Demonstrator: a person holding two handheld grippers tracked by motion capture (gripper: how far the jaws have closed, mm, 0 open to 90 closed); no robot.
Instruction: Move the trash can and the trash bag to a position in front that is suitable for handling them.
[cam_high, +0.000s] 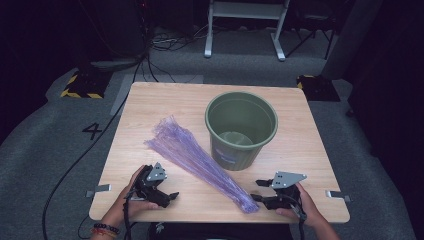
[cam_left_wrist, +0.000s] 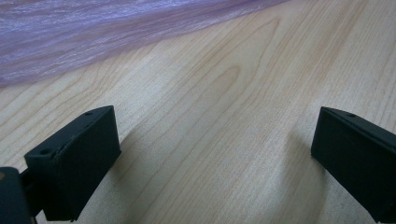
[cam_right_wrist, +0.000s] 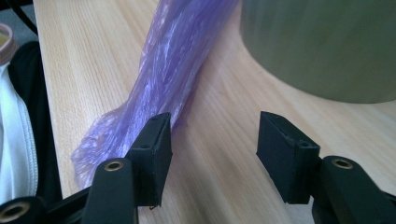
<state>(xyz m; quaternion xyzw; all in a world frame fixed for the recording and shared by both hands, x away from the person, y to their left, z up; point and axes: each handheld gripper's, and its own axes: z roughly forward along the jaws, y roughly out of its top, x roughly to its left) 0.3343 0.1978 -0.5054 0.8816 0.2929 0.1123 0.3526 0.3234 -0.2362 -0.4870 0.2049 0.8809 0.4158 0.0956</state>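
Observation:
A long, crumpled purple plastic bag (cam_high: 200, 160) lies slantwise on the wooden table (cam_high: 150, 110), its narrow end at the near edge. An olive-green bucket (cam_high: 235, 155) stands upright just behind it, with nothing inside that I can see. My right gripper (cam_high: 257, 190) lies low at the bag's narrow end. In the right gripper view it (cam_right_wrist: 212, 144) stands open over bare wood, the bag (cam_right_wrist: 177, 60) lying beside and beyond its left jaw and the bucket (cam_right_wrist: 322, 46) ahead on the right. My left gripper (cam_high: 167, 199) rests near the front left, open (cam_left_wrist: 215, 154), the bag (cam_left_wrist: 93, 32) farther ahead.
Small metal brackets (cam_high: 97, 190) (cam_high: 337, 195) stick out at the table's near corners. Beyond the table are floor cables (cam_high: 165, 45), a white frame (cam_high: 245, 30) and yellow-black striped blocks (cam_high: 82, 85). A person's white garment (cam_right_wrist: 14, 140) is at the left of the right gripper view.

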